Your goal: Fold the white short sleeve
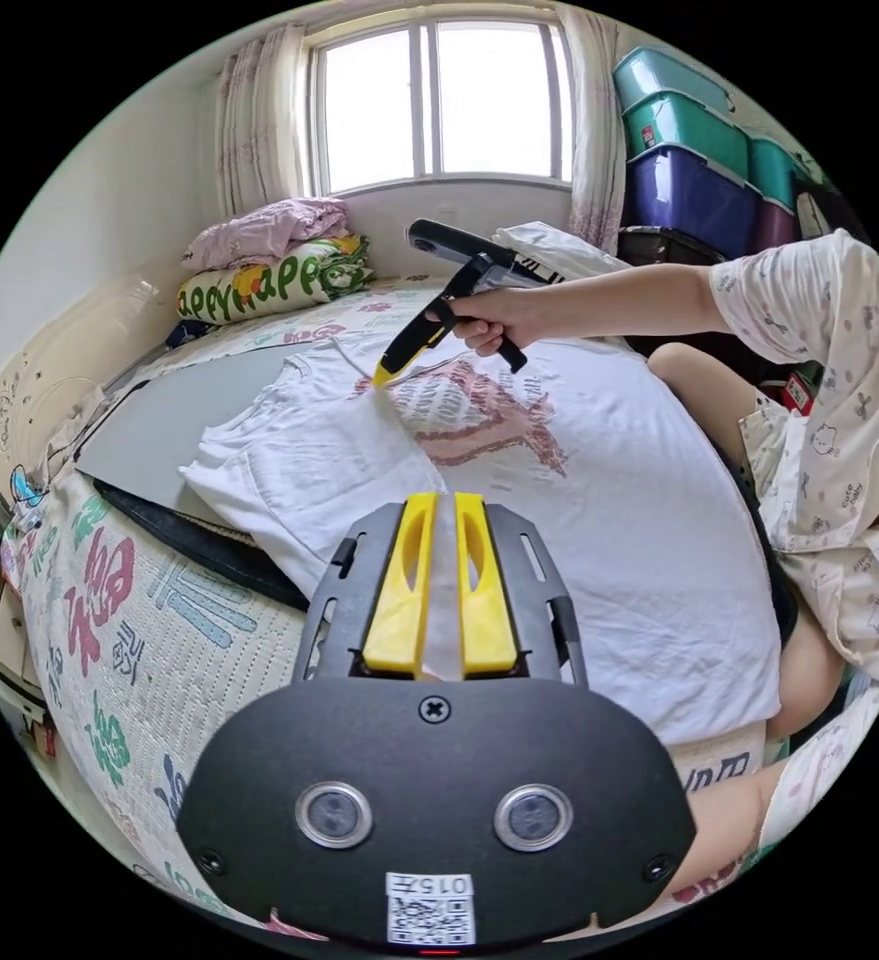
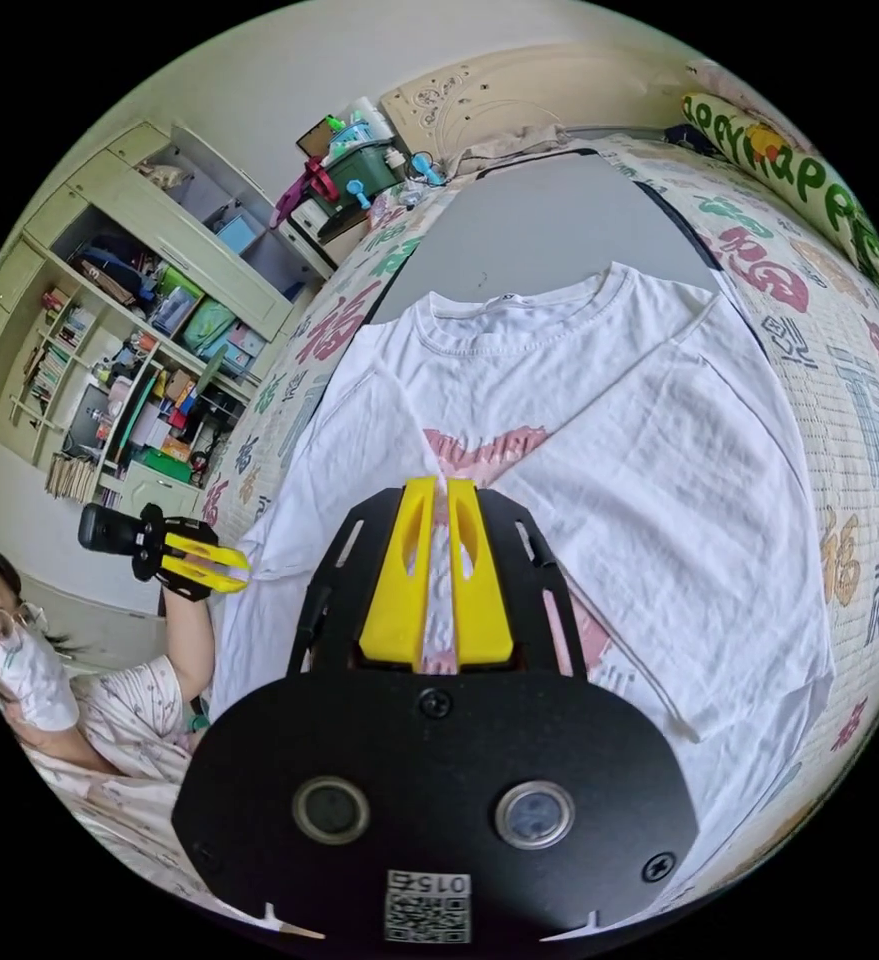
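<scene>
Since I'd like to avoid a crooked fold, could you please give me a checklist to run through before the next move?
1. Left gripper holds the white shirt: ok, fabric sits between its jaws.
2. Right gripper holds the shirt: ok, cloth tents up into it.
3. Opposite side folded in: ok.
4. Collar flat: ok.
5. Shirt top lies on the grey board: ok.
6. Hem straight: cannot tell.
</scene>
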